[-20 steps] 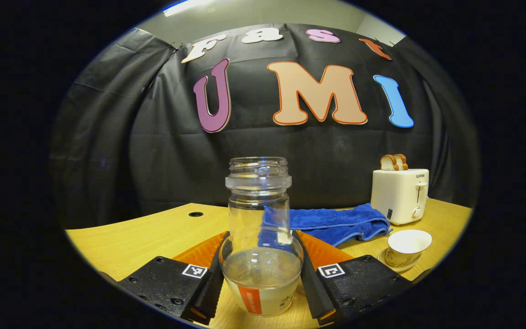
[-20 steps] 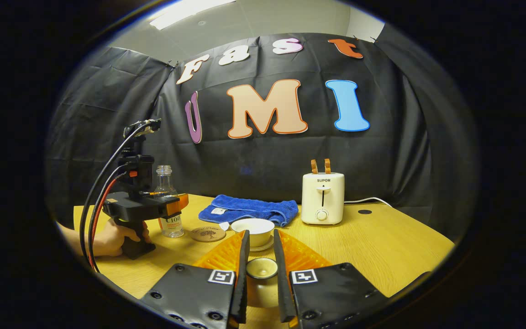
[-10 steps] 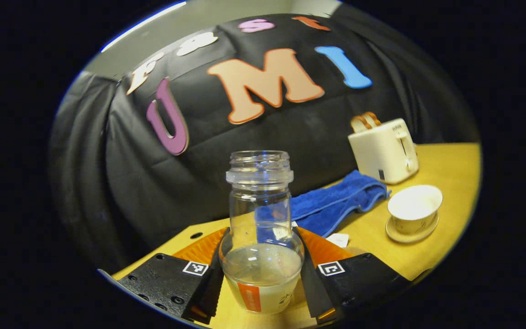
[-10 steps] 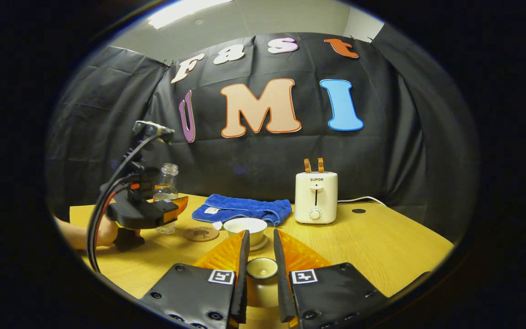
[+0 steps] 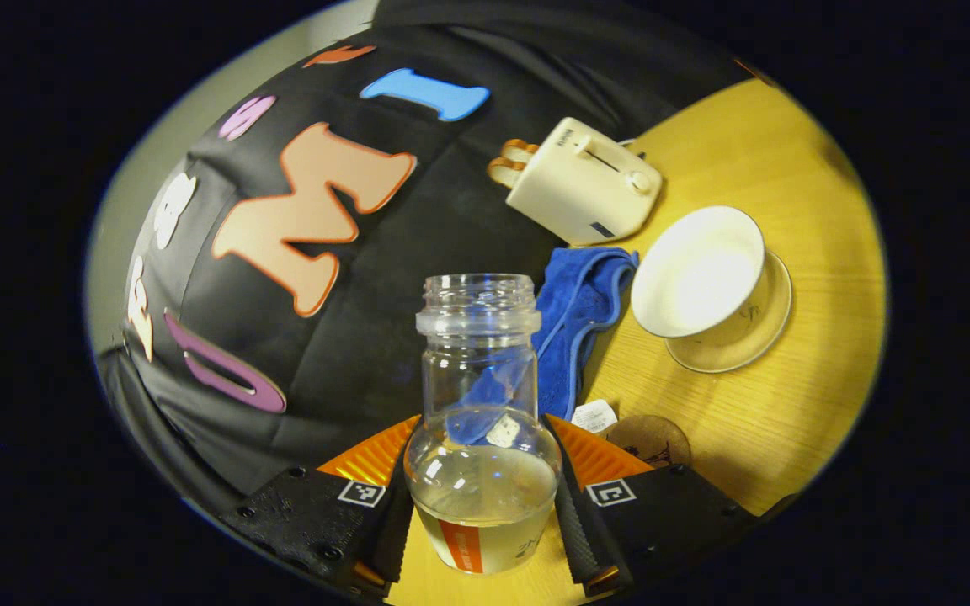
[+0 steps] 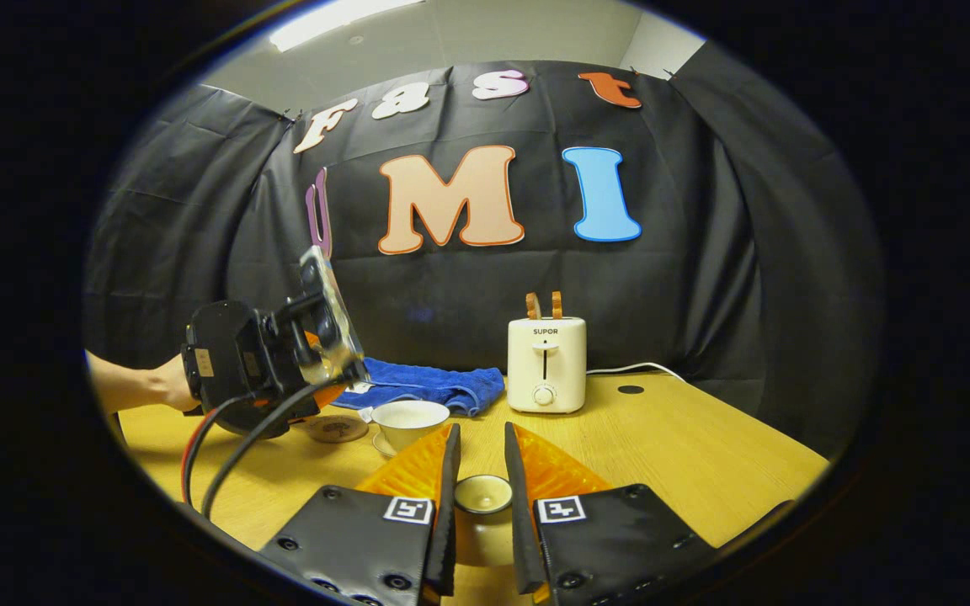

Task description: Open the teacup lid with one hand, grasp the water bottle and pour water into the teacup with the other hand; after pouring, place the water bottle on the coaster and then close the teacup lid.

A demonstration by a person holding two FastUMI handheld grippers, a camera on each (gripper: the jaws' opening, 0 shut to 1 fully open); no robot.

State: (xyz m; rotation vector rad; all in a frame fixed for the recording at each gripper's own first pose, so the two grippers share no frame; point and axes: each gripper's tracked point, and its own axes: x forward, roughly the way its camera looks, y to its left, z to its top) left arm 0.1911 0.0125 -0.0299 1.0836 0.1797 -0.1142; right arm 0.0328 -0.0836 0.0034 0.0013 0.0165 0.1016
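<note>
the left gripper, clamped on the bottle, has lifted and tipped it toward the open teacup; pouring looks imminent. the right gripper stays closed on the lid, held clear.

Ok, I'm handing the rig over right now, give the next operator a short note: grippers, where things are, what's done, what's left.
Left gripper: shut on the water bottle, lifted and tilted toward the teacup; the bottle is open-topped and part full.
Right gripper: shut on the teacup lid, held off the cup.
Teacup sits uncovered on its saucer, near the blue towel and toaster. The coaster is bare, beside the cup.
Done: lid off, bottle grasped.
Left: no water can be seen leaving the bottle; pour, set the bottle on the coaster, close the lid.
</note>
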